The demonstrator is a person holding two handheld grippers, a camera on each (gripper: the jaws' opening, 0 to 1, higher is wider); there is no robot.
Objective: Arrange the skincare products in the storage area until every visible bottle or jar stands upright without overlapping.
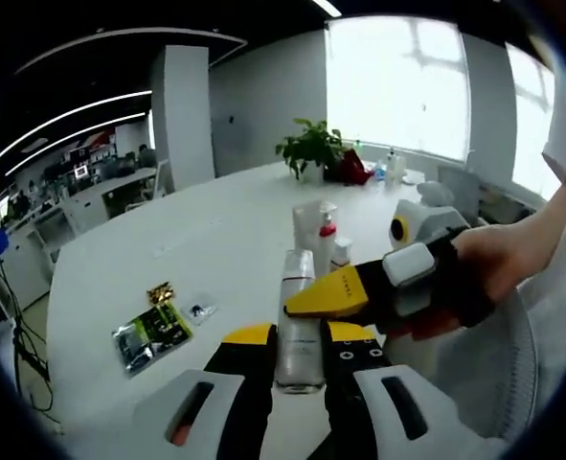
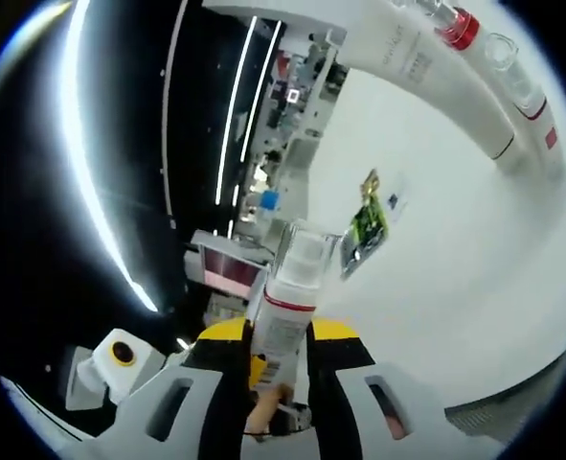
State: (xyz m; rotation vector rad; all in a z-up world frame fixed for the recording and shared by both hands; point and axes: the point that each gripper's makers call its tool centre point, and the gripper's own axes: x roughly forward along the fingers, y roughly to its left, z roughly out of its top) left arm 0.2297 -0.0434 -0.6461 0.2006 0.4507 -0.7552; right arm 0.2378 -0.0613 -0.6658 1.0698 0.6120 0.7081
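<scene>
Open office, big windows, round white tabletop (image 1: 168, 259). Left gripper (image 1: 297, 350) jaws closed on clear bottle (image 1: 297, 321), upright on tabletop. Right gripper (image 2: 281, 359) jaws clamped on red-banded bottle (image 2: 287, 307) with clear cap, carried just beside clear bottle. Both likely rigid, slick, light; grip mid-body. Contents unclear. More bottles (image 1: 323, 235) stand behind clear bottle; sachets (image 1: 151, 331) left of it.

We can read no text: the print on the tube (image 2: 426, 62), the bottle (image 2: 284, 331) label and the sachet (image 1: 151, 333) is too blurred.
</scene>
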